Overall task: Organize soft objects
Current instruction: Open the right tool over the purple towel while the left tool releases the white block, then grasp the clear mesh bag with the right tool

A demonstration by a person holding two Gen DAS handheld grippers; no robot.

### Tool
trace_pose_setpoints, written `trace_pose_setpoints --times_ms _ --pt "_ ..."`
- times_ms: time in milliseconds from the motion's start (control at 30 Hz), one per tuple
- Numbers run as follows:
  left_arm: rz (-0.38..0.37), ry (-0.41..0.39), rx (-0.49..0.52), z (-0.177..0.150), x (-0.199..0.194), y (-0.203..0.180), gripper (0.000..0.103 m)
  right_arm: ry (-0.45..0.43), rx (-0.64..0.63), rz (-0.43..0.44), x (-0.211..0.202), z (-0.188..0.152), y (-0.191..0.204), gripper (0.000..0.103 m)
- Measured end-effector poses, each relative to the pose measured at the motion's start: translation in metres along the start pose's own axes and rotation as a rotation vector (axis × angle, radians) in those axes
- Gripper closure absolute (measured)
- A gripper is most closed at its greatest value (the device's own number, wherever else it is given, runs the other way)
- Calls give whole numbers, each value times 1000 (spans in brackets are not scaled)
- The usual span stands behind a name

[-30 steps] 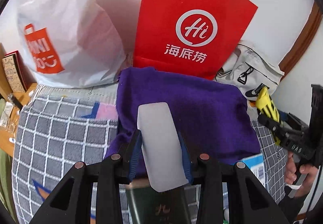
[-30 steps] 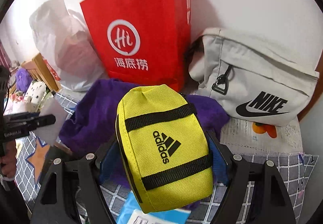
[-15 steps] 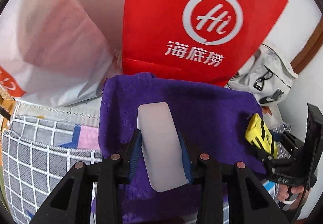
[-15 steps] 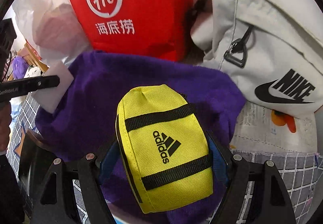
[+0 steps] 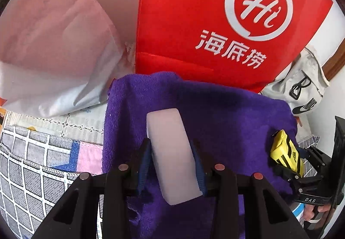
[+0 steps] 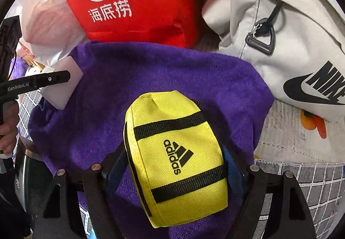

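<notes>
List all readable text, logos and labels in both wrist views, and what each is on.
"Hi" and "海底捞": red paper bag.
"adidas": yellow pouch in the right gripper.
"NIKE", cut off at the edge: grey bag.
"GenRobot.AI": left gripper.
"DAS": right gripper body, left view.
White sponge, purple towel: none.

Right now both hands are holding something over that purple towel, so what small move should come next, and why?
Probably lower the white block onto the purple towel: the left fingers are opening around it, and the towel lies directly beneath.
</notes>
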State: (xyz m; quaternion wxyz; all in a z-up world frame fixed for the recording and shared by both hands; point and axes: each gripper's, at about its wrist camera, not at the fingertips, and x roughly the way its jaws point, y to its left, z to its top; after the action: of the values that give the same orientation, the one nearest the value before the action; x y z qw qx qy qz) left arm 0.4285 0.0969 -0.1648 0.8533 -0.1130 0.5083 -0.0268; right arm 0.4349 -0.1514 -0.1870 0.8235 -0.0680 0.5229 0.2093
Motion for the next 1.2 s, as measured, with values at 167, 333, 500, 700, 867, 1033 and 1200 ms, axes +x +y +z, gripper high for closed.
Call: trace_pose_setpoints --times_ms 167,333,500,700,867,1033,1200 --pt "-13 10 -8 1 2 3 59 19 -21 -6 10 5 5 22" --pt "-11 24 -17 2 6 7 47 6 -40 0 8 5 8 13" --pt "-9 -5 -1 2 -10 0 37 -40 -20 -3 -4 7 7 4" --pt "23 -55 6 -6 -47 0 37 -103 -6 -20 -33 5 10 4" --pt "35 -118 39 -27 -89 -6 37 -171 -22 -35 -69 -8 24 5" --pt "7 -105 39 -59 -127 -12 37 -197 0 1 -110 -44 35 6" --pt "0 -96 70 -99 -152 -24 37 -244 24 18 -150 -88 45 6"
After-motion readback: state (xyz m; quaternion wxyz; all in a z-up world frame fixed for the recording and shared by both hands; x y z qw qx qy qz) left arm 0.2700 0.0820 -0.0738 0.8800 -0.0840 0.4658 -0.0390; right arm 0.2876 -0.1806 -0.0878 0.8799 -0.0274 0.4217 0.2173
